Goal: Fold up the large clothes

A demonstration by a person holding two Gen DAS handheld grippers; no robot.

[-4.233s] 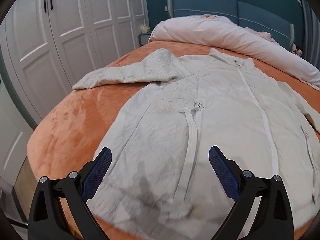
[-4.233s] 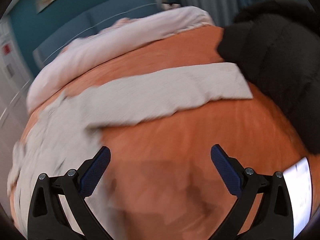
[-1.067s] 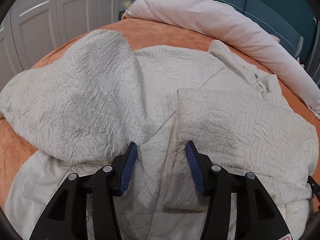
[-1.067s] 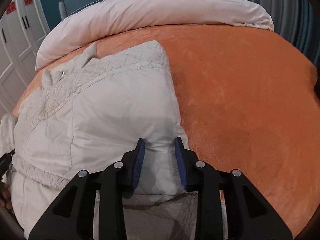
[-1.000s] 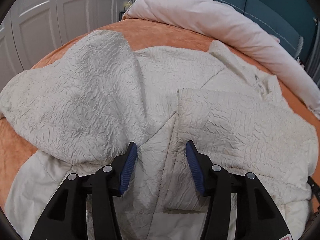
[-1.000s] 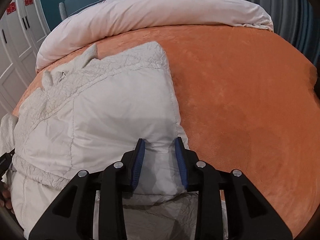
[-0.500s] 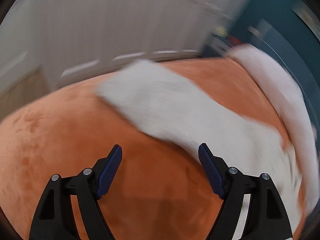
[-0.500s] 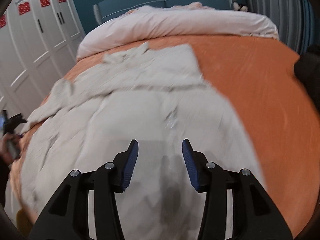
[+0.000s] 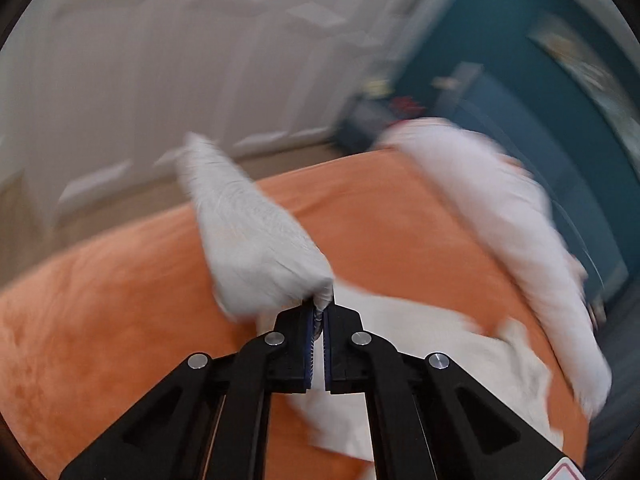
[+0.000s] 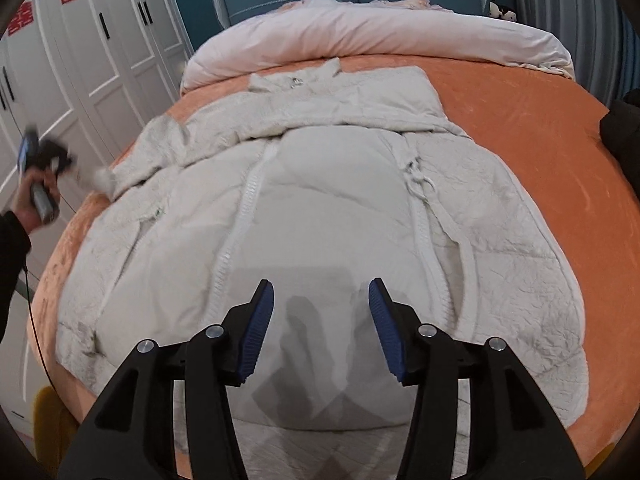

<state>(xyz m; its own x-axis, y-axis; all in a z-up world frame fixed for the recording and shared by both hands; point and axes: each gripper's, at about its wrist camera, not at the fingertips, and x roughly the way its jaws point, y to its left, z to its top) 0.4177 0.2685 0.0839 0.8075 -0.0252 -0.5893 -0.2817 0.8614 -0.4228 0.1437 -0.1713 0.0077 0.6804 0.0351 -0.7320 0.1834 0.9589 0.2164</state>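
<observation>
Left wrist view, heavily blurred: left gripper [image 9: 319, 322] low in the centre of the frame, angled downward over the orange bedspread [image 9: 100, 320], pads pinched together on the cuff end of a pale sleeve [image 9: 248, 232]. Sleeve stretched away from the tips toward the upper left, narrowing past the bed edge in front of the white wardrobe [image 9: 120, 60]. More pale fabric just right of and below the jaws. Rolled pink duvet [image 9: 500, 208] down the right side, teal wall behind.

Right wrist view, sharper: right gripper [image 10: 321, 326] at bottom centre, tilted down toward the bed, jaws opening, blue pads apart with nothing between them, only their shadow on the cloth beneath. White padded coat [image 10: 320, 208] spread across the middle of the frame on the bedspread [image 10: 560, 140], front up, collar toward the pink duvet [image 10: 380, 36] at the top, zipper lines running down the middle. At the left edge, a hand [image 10: 38, 196] in a dark sleeve, raised beside the bed, wrapped round the handle of the other gripper [image 10: 76, 164], blurred, with the coat's sleeve [image 10: 160, 148] drawn out toward it. Dark garment [image 10: 624, 136] at the right edge.
</observation>
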